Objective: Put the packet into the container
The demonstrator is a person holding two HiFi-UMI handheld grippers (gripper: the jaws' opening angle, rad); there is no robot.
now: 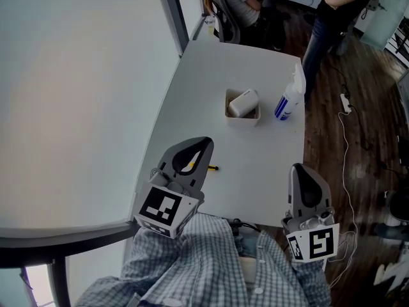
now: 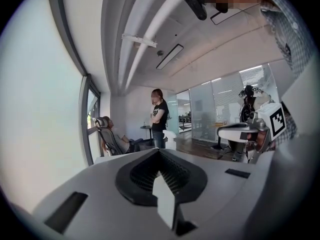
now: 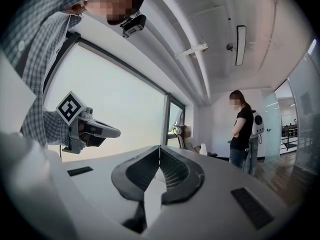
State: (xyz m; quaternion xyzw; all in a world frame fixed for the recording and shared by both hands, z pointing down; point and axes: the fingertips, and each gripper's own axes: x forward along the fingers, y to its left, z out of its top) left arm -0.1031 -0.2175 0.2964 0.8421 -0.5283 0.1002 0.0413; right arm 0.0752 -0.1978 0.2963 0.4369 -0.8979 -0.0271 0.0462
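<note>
The packet [image 1: 243,102], a pale rolled bundle, lies inside the small open container [image 1: 243,118] and pokes up a little above its rim. The container stands toward the far side of the white counter [image 1: 255,152], with a spray bottle [image 1: 289,98] just beside it on the right. Both grippers hang over the near edge of the counter, well apart from the container. The left gripper [image 1: 206,141] has its jaws pressed together with nothing between them, and a small yellow and black item [image 1: 211,167], too small to make out, lies on the counter beside it. The right gripper [image 1: 298,167] also has its jaws together and empty. Past the counter one person [image 1: 342,5] stands on the dark wood floor [image 1: 370,126] and another sits in a chair [image 1: 225,19]
</note>
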